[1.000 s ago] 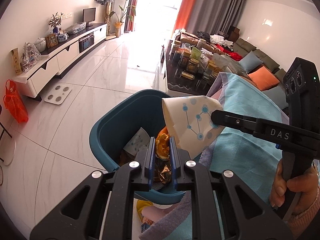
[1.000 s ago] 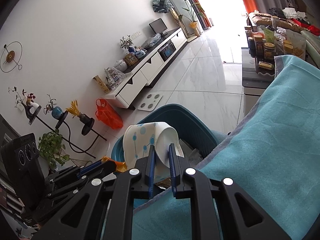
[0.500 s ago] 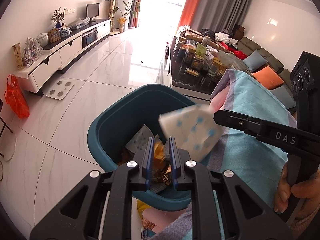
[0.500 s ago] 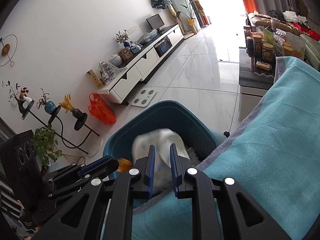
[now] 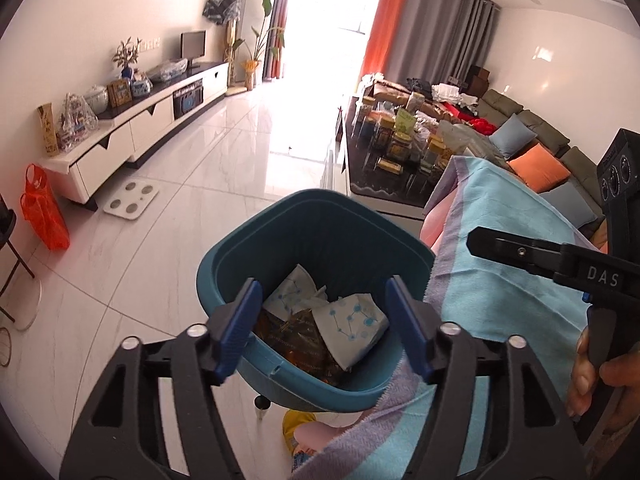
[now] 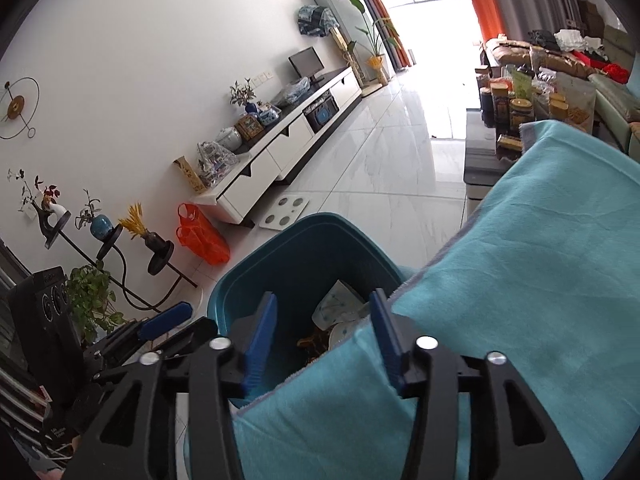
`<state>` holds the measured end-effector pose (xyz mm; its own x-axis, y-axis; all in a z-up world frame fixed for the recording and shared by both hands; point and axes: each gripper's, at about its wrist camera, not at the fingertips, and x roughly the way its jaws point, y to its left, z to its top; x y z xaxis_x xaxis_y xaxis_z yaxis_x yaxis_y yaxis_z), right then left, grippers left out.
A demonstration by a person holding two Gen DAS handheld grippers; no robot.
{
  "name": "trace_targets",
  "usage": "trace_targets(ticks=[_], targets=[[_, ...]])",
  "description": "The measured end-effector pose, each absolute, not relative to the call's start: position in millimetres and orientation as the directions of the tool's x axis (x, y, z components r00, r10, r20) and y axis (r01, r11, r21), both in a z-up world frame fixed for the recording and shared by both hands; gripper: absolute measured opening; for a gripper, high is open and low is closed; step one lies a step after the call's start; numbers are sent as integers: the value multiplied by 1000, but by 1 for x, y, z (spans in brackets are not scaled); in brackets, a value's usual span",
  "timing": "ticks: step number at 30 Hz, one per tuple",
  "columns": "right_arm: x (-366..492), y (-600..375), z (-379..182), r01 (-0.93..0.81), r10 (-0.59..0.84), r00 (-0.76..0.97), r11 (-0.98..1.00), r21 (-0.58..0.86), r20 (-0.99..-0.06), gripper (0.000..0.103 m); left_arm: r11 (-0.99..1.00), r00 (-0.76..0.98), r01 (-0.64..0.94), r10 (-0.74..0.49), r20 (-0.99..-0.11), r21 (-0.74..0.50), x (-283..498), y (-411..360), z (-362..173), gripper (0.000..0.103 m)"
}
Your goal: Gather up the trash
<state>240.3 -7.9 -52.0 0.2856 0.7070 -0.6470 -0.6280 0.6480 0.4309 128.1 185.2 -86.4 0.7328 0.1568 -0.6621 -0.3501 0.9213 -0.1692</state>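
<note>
Bordering teal bin point(image 5: 320, 220): bare floor point(image 5: 168, 264).

A white paper cup point(image 5: 352, 330) with blue dots is lying crumpled on its side inside the teal bin point(image 5: 316, 216), resting atop dark wrappers point(image 5: 298, 336).

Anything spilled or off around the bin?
Nothing spilled. The paper cups and wrapper lie inside the bin. One oddity: the bin's near rim shows a small notch or crack. Both grippers' jaws are opening, with nothing between them.
</note>
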Motion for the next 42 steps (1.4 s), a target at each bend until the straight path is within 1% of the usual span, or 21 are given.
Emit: trace_targets(ticks=[3,4,5,6,8,12,17,20,26,29,34,42], targets=[[231,-26,-43,-630,706,324,658,413,-629,59,930,763,-335,172,-624,-153,117,175,-77,83],[227,-34,-40,-630,705,344,663,404,-621,67,933,774,-327,173,-609,-150,112,171,-73,84],[220,-41,-35,-636,703,363,667,388,-612,72,937,788,-318,174,-591,-148,108,166,-69,91],[216,-45,-32,-642,698,378,671,372,-607,75,939,796,-312,176,-579,-144,103,162,-66,99],[204,-60,-25,-645,682,430,691,327,-592,87,948,821,-288,173,-544,-133,94,147,-60,97],[180,-90,-19,-627,638,521,737,252,-567,96,961,852,-260,181,-491,-98,77,115,-49,97],[148,-133,-19,-557,545,642,815,160,-540,96,974,889,-205,145,-435,-93,63,74,-39,97],[132,-163,-21,-495,484,703,859,130,-521,96,979,909,-186,138,-393,-85,53,47,-34,97],[101,-219,-15,-349,353,832,933,91,-427,96,991,935,-123,97,-341,-53,48,0,-25,97],[87,-238,-13,-293,301,869,953,81,-394,96,995,944,-79,55,-326,-61,50,-22,-21,97],[60,-269,-15,-202,213,917,977,69,-337,96,999,959,-34,22,-284,-34,45,-59,-19,97],[42,-305,-16,-82,103,950,993,82,-296,96,999,962,32,-37,-271,-21,46,-102,-21,97]])
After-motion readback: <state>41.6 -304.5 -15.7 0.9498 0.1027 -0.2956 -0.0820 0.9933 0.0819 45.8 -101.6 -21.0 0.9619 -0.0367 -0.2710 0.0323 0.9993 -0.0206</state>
